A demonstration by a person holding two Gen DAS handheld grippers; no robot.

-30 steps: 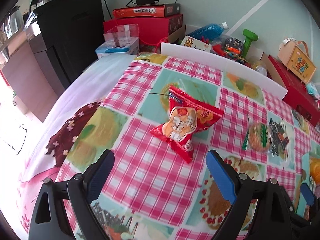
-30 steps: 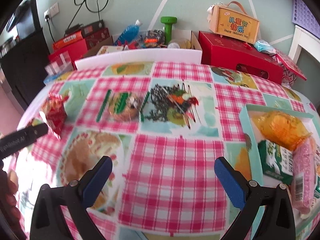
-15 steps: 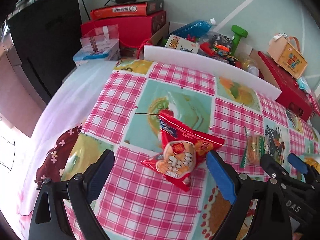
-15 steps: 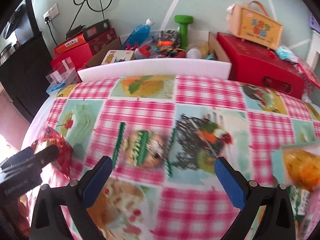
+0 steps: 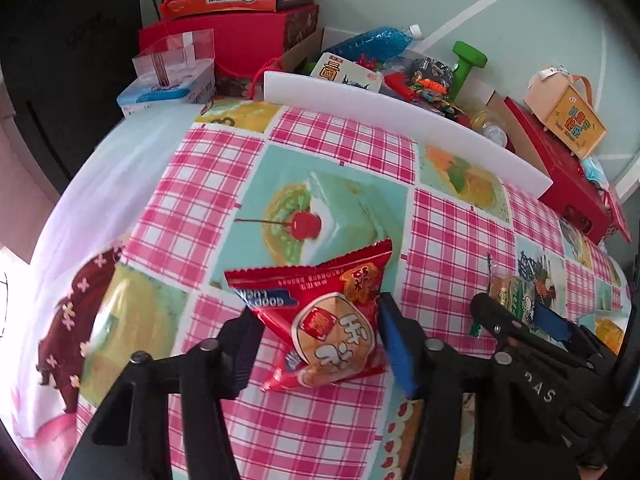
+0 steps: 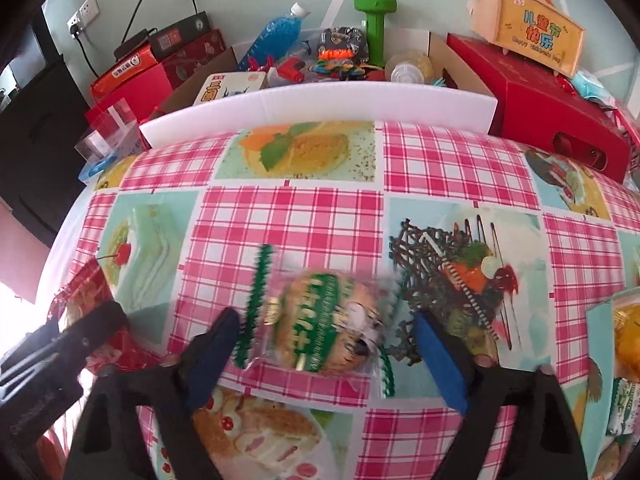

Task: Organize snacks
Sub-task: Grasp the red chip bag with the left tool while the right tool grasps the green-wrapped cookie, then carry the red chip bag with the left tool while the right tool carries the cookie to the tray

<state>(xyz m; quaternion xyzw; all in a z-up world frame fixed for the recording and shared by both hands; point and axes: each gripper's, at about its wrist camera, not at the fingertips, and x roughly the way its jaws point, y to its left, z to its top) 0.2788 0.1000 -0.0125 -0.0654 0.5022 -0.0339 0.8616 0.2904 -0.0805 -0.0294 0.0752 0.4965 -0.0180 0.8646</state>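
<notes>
Snacks, pickup step: beside the cherry print [image 5: 305,222], your left gripper [image 5: 320,340] is closing on the red bag [image 5: 320,312]; your right gripper [image 6: 320,344] narrows around the green cake [image 6: 320,324], not yet pinched. Next, finish both grips, then lift.

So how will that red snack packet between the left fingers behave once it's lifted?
The red snack packet looks puffy and crinkled, so it's probably light and will likely dent as the left gripper closes. Its glossy film may slip.
</notes>
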